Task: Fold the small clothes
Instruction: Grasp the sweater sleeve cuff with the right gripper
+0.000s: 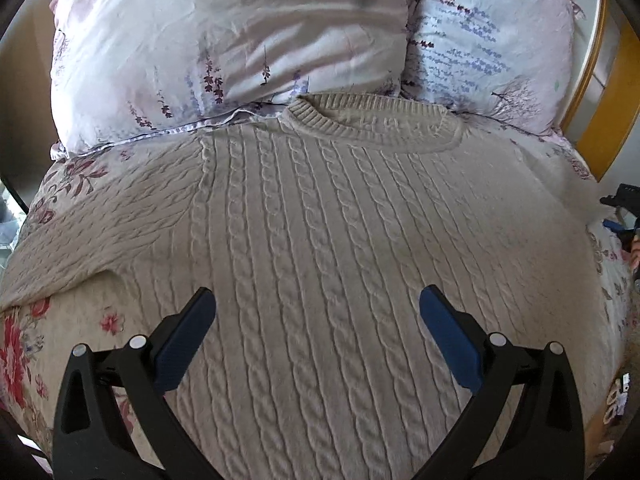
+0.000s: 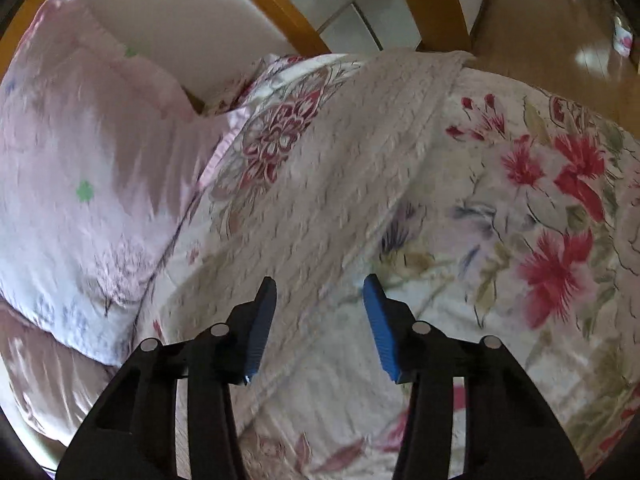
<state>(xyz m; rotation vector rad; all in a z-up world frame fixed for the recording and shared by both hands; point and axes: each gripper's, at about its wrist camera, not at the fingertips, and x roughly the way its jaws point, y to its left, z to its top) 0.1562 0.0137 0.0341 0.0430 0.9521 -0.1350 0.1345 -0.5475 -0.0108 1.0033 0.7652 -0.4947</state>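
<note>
Left wrist view: beige cable-knit sweater (image 1: 320, 220) spread flat on floral-print bedspread (image 1: 24, 344), collar at 12 o'clock touching two pale floral pillows (image 1: 224, 36). Left claw (image 1: 318, 300) wide open, empty, over sweater body.

Right wrist view, blurred: right claw (image 2: 320, 286) partly open, empty, above sweater sleeve (image 2: 372, 140) running toward 12 o'clock; wooden bedframe (image 2: 276, 4) beyond.

Bed with floral bedspread (image 2: 552, 208) fills both frames. Two pale printed pillows (image 1: 224, 40) across the top of the left view. Wooden headboard (image 1: 608, 92) upper right; wooden floor (image 2: 552, 28) upper right, daylit.
</note>
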